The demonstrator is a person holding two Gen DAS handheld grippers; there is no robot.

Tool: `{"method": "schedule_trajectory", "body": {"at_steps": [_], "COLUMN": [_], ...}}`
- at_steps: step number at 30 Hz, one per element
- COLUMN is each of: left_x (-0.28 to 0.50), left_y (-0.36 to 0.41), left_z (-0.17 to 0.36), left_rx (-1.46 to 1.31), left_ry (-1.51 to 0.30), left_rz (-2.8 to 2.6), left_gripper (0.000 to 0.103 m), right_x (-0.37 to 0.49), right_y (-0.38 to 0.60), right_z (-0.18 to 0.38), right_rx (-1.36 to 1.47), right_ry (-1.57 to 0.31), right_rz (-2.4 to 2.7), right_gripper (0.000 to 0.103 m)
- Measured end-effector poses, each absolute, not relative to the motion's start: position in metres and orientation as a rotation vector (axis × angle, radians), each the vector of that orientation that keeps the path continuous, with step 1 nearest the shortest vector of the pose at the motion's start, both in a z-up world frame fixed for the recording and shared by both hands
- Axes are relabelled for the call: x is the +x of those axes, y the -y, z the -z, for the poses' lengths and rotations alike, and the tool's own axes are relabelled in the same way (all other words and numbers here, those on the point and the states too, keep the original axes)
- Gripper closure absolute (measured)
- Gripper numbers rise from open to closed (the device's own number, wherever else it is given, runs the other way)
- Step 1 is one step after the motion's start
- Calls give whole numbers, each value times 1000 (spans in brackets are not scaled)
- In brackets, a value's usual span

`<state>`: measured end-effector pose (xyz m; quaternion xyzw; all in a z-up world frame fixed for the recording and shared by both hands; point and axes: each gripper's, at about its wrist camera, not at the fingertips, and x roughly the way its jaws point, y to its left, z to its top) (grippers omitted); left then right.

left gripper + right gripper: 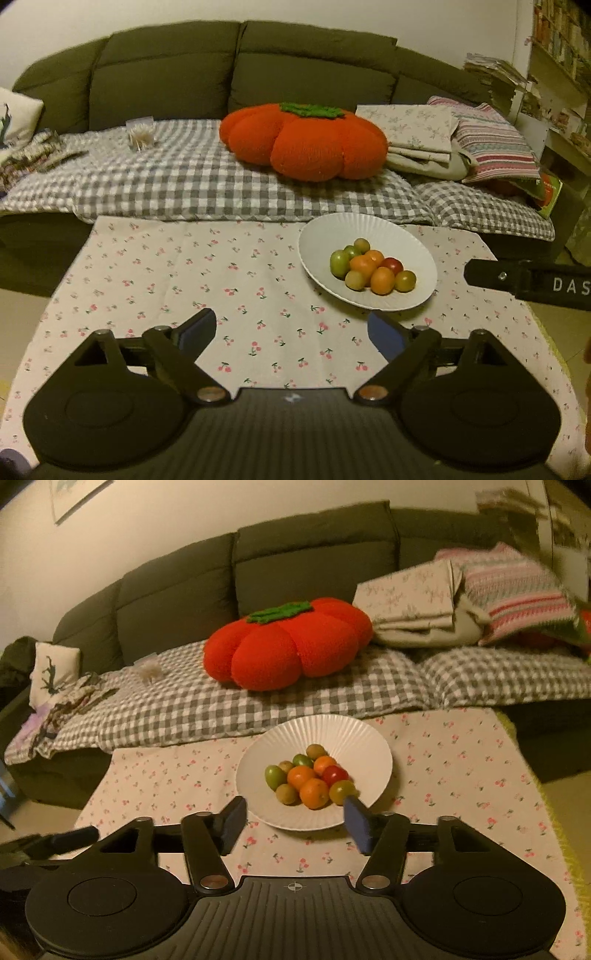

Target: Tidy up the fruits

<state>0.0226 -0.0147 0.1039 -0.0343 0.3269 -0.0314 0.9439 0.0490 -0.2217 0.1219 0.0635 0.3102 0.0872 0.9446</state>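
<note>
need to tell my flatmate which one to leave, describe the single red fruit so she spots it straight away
On the cherry-print tablecloth in front of the sofa stands a white ribbed plate with a small heap of fruit. The red fruit lies on the heap's right side, between orange and greenish ones; it is the only deep red, glossy piece there.

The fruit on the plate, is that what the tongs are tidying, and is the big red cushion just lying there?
For the job:
- small fruits, piled together
- white ribbed plate holding them
- left tongs and right tongs, both open and empty

Just lying about:
- red pumpkin-shaped cushion
- checked blanket
- folded linens
- cherry-print tablecloth
</note>
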Motion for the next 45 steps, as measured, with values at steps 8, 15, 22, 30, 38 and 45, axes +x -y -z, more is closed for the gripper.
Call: {"method": "schedule_trajectory", "body": {"at_steps": [8, 15, 22, 30, 38, 45], "left_x": [-4, -15, -11, -9, -9, -8], "left_y": [12, 7, 5, 8, 13, 12], "left_z": [-100, -92, -88, -84, -84, -83], "left_rx": [-62, -63, -61, -45, -37, -46], "left_ry": [-671, -678, -683, -692, -687, -698], "left_rz": [59, 29, 5, 7, 12, 14], "left_gripper": [9, 6, 6, 4, 1, 1], "right_x": [19, -2, 1, -2, 1, 1], "right_y": [225, 213, 207, 203, 208, 208], "right_z": [-118, -110, -99, -94, -95, -93], "right_rx": [147, 58, 24, 32, 55, 52], "right_ry": [-616, -596, -621, -646, -652, -658], "right_rz": [-151, -130, -118, -135, -128, -127], "right_gripper": [27, 14, 5, 5, 5, 5]}}
